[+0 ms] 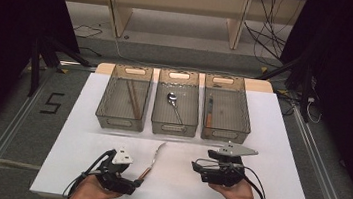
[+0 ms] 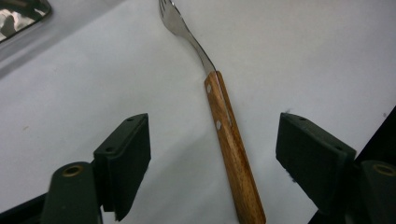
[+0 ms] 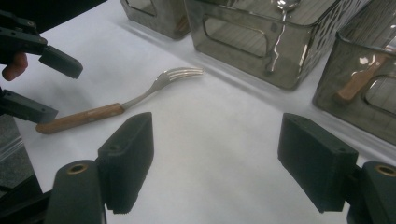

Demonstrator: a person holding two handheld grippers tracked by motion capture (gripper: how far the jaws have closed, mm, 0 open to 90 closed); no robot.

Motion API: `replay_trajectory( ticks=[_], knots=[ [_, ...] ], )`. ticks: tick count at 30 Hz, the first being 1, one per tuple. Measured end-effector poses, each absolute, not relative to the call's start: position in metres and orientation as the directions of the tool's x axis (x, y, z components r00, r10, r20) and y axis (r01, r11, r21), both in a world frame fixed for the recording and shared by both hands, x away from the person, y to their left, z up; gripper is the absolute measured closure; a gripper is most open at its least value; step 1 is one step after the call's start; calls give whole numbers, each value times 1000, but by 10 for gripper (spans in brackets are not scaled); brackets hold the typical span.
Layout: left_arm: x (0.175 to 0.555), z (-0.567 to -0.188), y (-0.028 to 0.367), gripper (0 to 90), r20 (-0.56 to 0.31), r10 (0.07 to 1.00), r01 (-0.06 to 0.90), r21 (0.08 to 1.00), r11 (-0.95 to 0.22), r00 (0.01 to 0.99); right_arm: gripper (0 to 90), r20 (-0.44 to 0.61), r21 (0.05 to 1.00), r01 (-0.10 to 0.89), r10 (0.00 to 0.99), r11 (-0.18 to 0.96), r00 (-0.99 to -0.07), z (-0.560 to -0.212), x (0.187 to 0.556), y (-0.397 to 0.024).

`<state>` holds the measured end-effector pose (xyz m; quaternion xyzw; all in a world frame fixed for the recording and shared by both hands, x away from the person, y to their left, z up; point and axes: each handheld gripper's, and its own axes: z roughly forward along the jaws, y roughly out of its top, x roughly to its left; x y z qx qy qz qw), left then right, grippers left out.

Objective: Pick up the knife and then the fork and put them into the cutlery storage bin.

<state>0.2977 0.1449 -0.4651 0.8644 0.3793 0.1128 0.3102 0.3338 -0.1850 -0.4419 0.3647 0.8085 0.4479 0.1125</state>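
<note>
A fork (image 1: 154, 158) with a wooden handle lies flat on the white table top, tines pointing toward the bins. In the left gripper view the fork (image 2: 231, 140) runs up between the jaws of my left gripper (image 2: 215, 128), which stand open on either side of the handle without touching it. From above, the left gripper (image 1: 138, 179) sits at the handle's near end. My right gripper (image 1: 198, 166) hovers open over bare table to the right of the fork, nothing between its jaws. The right gripper view has the fork (image 3: 107, 113) ahead and the left gripper (image 3: 51, 86) at its handle.
Three smoky see-through bins stand in a row at the back of the table. The left bin (image 1: 120, 122) holds chopsticks, the middle bin (image 1: 173, 128) a spoon (image 1: 172, 99), the right bin (image 1: 225, 133) a wooden-handled utensil (image 1: 209, 114). White table top (image 1: 276, 181) lies around the grippers.
</note>
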Motion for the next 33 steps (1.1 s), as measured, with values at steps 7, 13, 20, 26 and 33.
replay_trajectory(
  ticks=[7, 13, 20, 26, 33],
  knots=[
    [297, -467, 138, 351, -35, 712, 609, 547, -574, 702, 270, 148, 800, 496, 689, 338, -709, -445, 327, -184],
    [296, -471, 132, 473, -31, 692, 606, 511, -609, 721, 266, 152, 799, 501, 694, 333, -704, -448, 322, -188],
    [298, -472, 124, 579, -21, 693, 615, 482, -624, 720, 266, 157, 798, 503, 692, 331, -705, -448, 319, -190],
    [300, -476, 123, 643, -21, 712, 636, 468, -614, 702, 267, 154, 798, 501, 689, 336, -708, -448, 318, -189],
    [301, -476, 125, 739, -19, 726, 646, 474, -599, 687, 270, 153, 796, 500, 686, 342, -712, -450, 318, -187]
  ],
)
